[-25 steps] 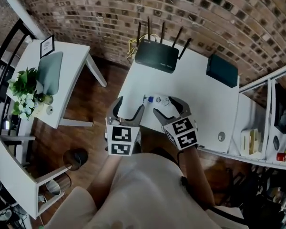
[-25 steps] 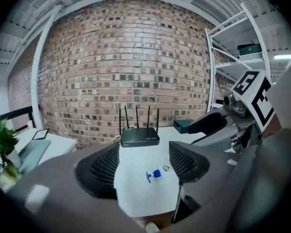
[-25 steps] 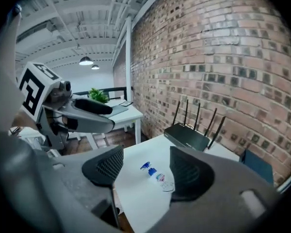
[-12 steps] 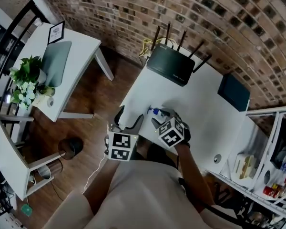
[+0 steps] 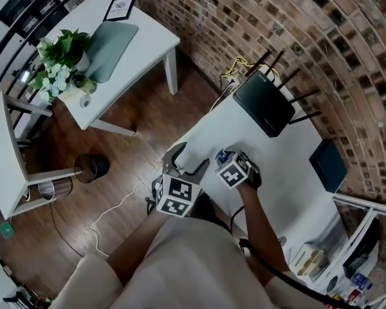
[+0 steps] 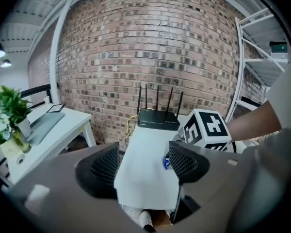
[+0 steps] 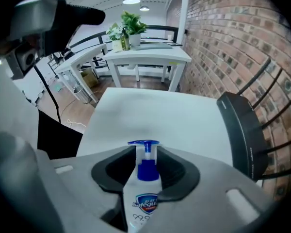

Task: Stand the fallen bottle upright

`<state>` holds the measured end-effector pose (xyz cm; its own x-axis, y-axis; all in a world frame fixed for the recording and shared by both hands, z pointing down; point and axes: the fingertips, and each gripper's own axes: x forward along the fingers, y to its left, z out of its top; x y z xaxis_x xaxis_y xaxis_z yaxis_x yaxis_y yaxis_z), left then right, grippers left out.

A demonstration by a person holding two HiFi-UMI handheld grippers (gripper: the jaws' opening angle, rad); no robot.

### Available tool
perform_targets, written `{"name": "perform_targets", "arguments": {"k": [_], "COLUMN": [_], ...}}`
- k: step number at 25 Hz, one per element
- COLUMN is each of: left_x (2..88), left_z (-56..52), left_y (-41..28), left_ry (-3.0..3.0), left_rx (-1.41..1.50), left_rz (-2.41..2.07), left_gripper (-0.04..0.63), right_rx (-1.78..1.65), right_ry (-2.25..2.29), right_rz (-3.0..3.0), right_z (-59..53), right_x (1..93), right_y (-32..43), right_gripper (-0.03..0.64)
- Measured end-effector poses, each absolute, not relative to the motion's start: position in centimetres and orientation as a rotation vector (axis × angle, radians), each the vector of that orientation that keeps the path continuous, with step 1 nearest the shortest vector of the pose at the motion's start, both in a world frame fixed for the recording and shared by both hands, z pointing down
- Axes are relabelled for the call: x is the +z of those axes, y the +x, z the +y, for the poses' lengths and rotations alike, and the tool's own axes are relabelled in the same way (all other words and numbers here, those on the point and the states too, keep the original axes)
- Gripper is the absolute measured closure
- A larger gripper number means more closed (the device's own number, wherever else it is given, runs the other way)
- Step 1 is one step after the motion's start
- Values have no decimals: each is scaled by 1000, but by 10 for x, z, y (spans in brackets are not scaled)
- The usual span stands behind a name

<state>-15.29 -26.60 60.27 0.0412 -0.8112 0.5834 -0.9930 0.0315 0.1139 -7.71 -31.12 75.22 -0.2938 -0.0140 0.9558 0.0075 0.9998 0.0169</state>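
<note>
One step nearly done: right gripper (image 7: pixel 146 168) jaws are closing on the soap pump bottle (image 7: pixel 144 203) between them; left gripper (image 6: pixel 144 163) alongside gapes wide, empty. Standing it upright remains.

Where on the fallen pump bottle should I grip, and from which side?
Grip the pump bottle across its shoulder, just below the blue collar, coming down from above: it seems to lie flat on the white table, leaving only its sides free. The fingers of the right gripper are closing there now, bottle between them.
</note>
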Motion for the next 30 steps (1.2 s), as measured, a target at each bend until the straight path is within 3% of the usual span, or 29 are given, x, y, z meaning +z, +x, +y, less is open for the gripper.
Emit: {"name": "perform_targets", "arguments": {"k": [13, 19, 30], "left_x": [601, 591, 578], "left_z": [-249, -273, -300], "left_y": [-191, -153, -66], "left_ry": [1758, 1860, 2096], "left_rx": [451, 435, 497], "left_rz": [-1862, -1799, -1592], "left_gripper": [287, 291, 298], "right_rx": [191, 312, 425], "right_ry": [108, 487, 1034], "right_rz": [-1888, -2138, -2359], "right_z": [-321, -378, -386], "right_x": [740, 678, 630], "right_y": [-79, -41, 50], "right_gripper": [531, 535, 535]}}
